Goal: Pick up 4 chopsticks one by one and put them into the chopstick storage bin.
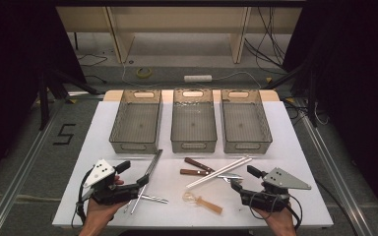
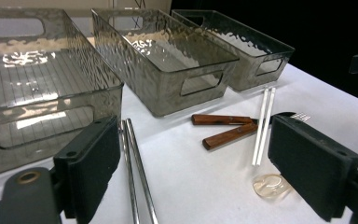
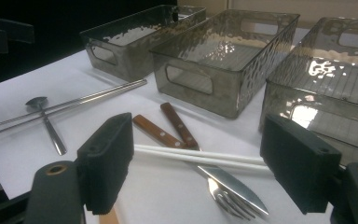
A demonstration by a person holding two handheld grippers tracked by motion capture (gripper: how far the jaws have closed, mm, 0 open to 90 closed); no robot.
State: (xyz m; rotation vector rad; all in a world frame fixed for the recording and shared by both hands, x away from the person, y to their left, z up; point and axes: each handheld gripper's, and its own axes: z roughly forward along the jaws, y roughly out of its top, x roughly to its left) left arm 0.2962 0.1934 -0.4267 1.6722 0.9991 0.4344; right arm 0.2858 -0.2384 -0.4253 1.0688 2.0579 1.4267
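Both pairs of black padded jaws are standing wide apart and gripping nothing, the left gripper (image 1: 140,179) hovering by the pair of long silver metal chopsticks (image 1: 146,178), the right gripper (image 1: 237,186) pointing at the pair of thin white plastic chopsticks (image 1: 218,172). Those white sticks are lying diagonally, long axis running from near-left to far-right across the wooden-handled knife and fork (image 1: 200,168), just ahead of the right jaws, so the right hand is looking nearer. Three empty smoky transparent plastic bins (image 1: 192,123) are waiting beyond on the white table (image 1: 295,147).
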